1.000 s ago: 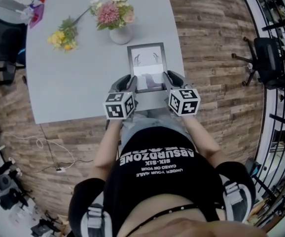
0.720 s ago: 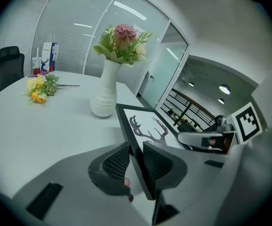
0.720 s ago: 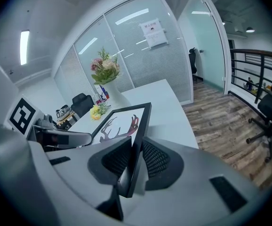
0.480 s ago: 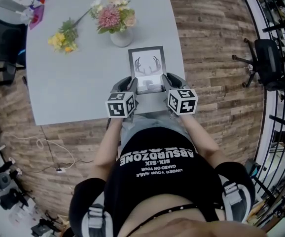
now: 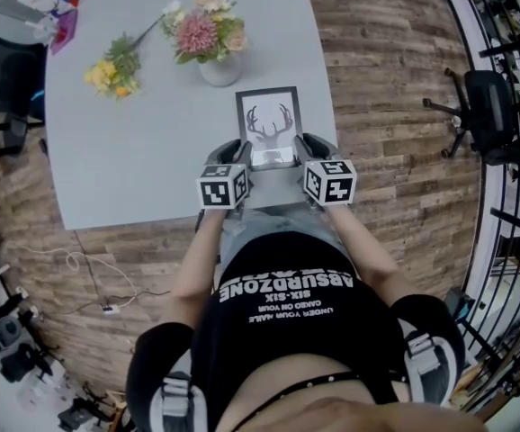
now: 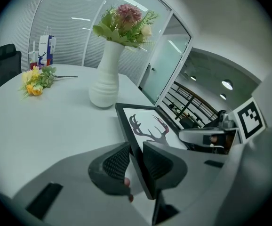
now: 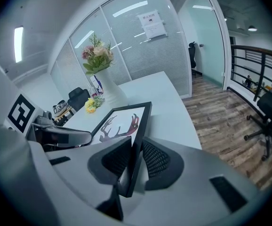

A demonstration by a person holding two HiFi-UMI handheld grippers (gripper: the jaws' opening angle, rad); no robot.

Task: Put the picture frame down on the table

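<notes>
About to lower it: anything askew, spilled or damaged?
Nothing spilled or damaged. The black-framed antler picture is held squarely by left gripper and right gripper. Only a yellow flower bunch lies loose on the grey table, outside the white vase.

The person's black shirt reads "ABSURDZONE SIX-SIX" (seen upside down).

Office meeting room: glass partition walls with blinds, a long grey table, a wheeled office chair beyond its right edge, wood-plank flooring.

Picture frame: matt black rim, glossy face. Table: smooth matt grey. Floor: wood planks.
</notes>
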